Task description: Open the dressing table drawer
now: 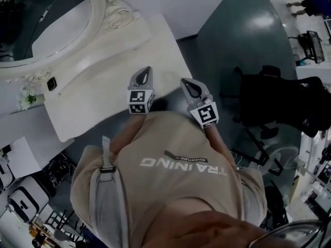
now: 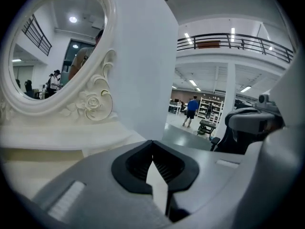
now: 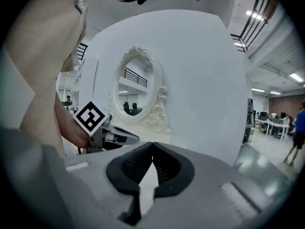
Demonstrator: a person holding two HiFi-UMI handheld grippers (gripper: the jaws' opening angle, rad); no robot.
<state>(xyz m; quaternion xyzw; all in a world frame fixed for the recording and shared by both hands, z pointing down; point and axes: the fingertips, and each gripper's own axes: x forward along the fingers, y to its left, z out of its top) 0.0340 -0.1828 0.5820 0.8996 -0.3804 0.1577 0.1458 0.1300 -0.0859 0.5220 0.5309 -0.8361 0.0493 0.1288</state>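
The white dressing table [image 1: 119, 61] with its oval carved mirror [image 1: 46, 19] stands ahead of me. No drawer front shows in any view. My left gripper [image 1: 143, 77] hovers over the table's front edge, jaws shut and empty. My right gripper [image 1: 193, 89] is just off the table's right corner, also shut with nothing in it. In the left gripper view the shut jaws [image 2: 152, 147] point past the mirror [image 2: 52, 46] along the tabletop. The right gripper view shows its shut jaws [image 3: 152, 148], the left gripper [image 3: 124, 138] and the mirror [image 3: 136, 85] beyond.
A small dark object [image 1: 51, 83] and white flowers [image 1: 27, 97] sit at the table's left end. A white wall panel [image 2: 143, 56] rises behind the table. A black office chair [image 1: 269, 99] stands on the grey floor to the right. A person [image 2: 192, 109] walks far off.
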